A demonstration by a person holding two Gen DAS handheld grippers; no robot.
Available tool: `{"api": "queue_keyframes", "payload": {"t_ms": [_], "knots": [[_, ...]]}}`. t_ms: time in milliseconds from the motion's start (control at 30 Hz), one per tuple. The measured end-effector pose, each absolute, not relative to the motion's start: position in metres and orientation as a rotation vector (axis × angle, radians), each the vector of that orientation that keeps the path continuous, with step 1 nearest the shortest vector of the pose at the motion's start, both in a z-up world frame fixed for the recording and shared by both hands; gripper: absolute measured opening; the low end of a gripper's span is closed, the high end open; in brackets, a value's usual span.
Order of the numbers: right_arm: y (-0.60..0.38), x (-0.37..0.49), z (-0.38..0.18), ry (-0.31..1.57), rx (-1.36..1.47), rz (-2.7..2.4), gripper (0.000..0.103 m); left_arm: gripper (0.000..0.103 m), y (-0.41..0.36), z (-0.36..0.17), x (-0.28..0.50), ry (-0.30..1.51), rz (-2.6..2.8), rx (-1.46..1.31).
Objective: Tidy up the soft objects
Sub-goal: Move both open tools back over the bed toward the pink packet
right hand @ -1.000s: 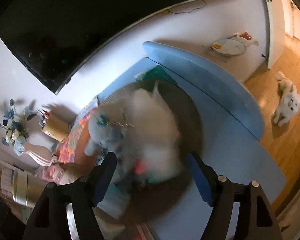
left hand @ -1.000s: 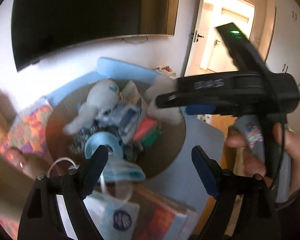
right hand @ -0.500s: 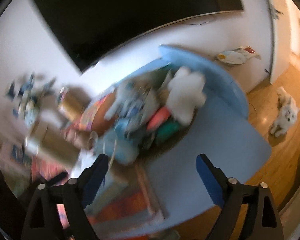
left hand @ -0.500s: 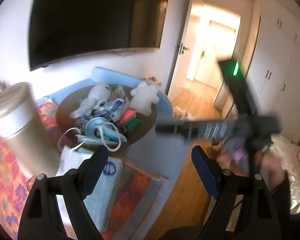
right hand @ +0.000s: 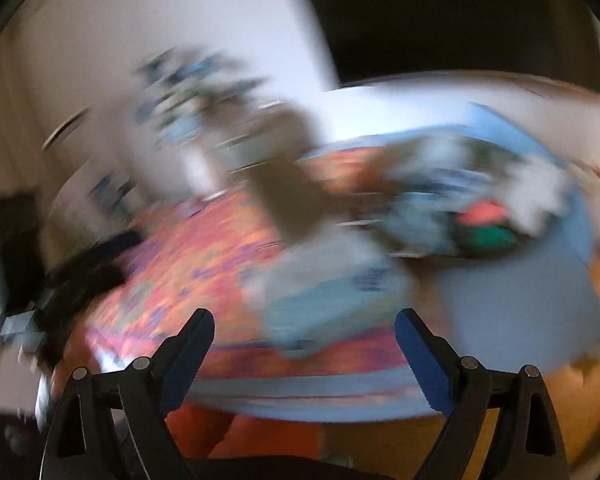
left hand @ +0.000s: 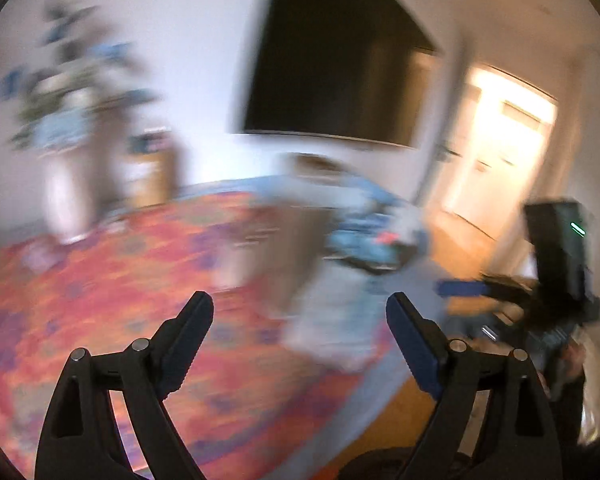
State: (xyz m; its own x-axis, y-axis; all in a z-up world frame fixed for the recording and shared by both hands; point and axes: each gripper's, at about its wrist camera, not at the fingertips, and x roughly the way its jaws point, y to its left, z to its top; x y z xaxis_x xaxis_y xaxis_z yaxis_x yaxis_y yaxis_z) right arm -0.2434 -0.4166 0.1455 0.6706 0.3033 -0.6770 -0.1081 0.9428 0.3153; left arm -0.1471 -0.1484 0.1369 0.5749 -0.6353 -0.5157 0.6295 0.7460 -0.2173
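both frames heavily motion-blurred. left tool (left hand: 300,316) released, jaws wide, nothing between them. right tool (right hand: 304,332) also released and empty; its jaws have just been opening, no item between them in the frames. each tool also shows at the edge of the other's view, too smeared to read detail.

the soft objects sit piled in a round basket (right hand: 492,252) at the far right of the bench (right hand: 512,304): a white plush (right hand: 540,196), something coral and something green beside it, bluish bits, all blurred. in the left view the same pile (left hand: 372,236) is well beyond the tool, near the doorway side. closer in, a pale blue pack (right hand: 332,300) lies on the patterned orange-pink cloth (left hand: 100,300), just ahead of the right tool. a vase with flowers (left hand: 72,160) stands at the back.

step, as a judgement: between placements, both hands free and swinging across the bench, probably looking for the next soft item. next move calls for settling the view, picking a target such as the blue pack, lining open jaws around it, then clenching gently since it will squash.
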Motion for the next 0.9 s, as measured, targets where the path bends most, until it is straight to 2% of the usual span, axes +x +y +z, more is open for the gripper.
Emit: {"api": "queue_keyframes", "payload": {"t_ms": [267,400,467,633,900], "knots": [[-0.257,-0.164,0.117,0.914,0.091,0.471,0.091,0.088,-0.014,0.111,-0.075,0.723,-0.167,-0.007],[-0.194,-0.104,0.075,0.988,-0.004,0.359,0.091,0.088,0.027,0.070,-0.051,0.676,-0.035,-0.027],[-0.174,-0.080,0.054,0.985,-0.028,0.288,0.091,0.088,0.042,0.045,-0.042,0.712,0.003,-0.068],[-0.149,-0.053,0.025,0.918,-0.099,0.221,0.091,0.088,0.057,0.013,-0.031,0.763,0.047,-0.131],[-0.160,-0.040,0.011,0.981,-0.043,0.182,0.092,0.088,0.059,0.013,-0.031,0.758,0.064,-0.142]]}}
